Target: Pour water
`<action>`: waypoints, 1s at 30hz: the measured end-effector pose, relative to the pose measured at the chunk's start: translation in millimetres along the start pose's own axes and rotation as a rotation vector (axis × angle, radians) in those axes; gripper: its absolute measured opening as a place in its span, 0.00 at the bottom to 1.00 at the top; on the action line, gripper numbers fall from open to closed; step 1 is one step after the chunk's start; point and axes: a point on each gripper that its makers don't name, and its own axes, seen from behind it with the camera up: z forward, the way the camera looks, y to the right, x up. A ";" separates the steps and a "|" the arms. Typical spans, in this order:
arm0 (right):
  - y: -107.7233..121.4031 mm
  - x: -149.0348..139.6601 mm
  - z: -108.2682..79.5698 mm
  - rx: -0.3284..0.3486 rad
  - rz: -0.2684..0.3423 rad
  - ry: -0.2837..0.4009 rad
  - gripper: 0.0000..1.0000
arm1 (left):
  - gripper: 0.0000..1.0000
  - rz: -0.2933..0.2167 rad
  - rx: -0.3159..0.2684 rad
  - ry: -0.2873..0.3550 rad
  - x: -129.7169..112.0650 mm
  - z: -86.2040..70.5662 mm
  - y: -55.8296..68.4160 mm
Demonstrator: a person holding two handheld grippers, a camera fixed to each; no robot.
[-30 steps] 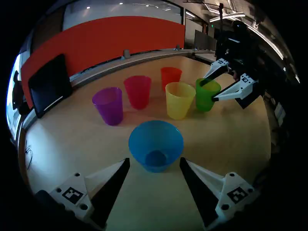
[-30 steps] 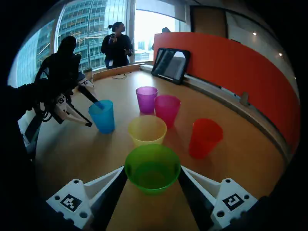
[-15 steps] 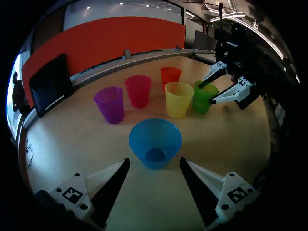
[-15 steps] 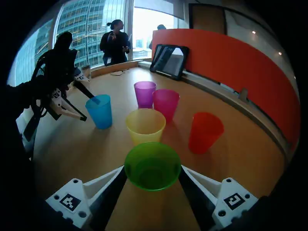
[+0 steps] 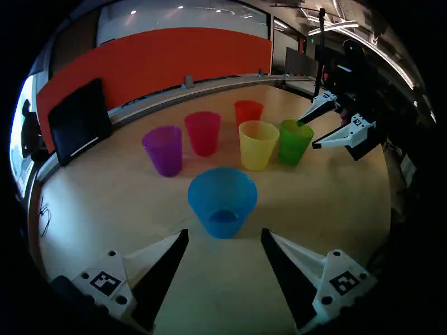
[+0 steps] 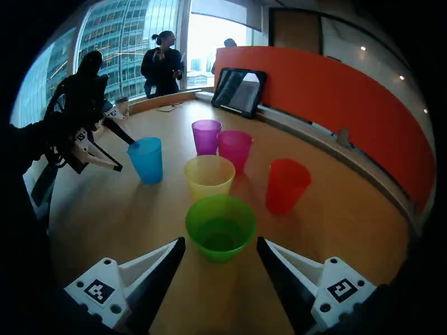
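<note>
Left tool (image 5: 223,231), right tool (image 6: 220,240) both open | green cup (image 6: 220,226) just beside yellow cup (image 6: 209,176) | my wide grasp could topple it

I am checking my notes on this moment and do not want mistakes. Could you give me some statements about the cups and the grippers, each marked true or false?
1. The yellow cup stands right beside the green cup. True.
2. The green cup lies on its side. False: it stands upright.
3. The left gripper is shut on the blue cup. False: its jaws are open and do not press the cup.
4. The purple cup and the pink cup stand next to each other on the table. True.
</note>
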 end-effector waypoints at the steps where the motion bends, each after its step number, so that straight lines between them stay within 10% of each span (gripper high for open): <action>1: 0.6 -0.6 -3.1 -0.006 0.002 0.004 0.99 | 0.96 -0.003 0.005 0.005 0.3 -2.2 -0.1; 30: 11.7 25.3 -77.2 -0.235 0.149 0.254 0.99 | 0.96 -0.102 0.234 0.198 12.4 -62.0 -19.4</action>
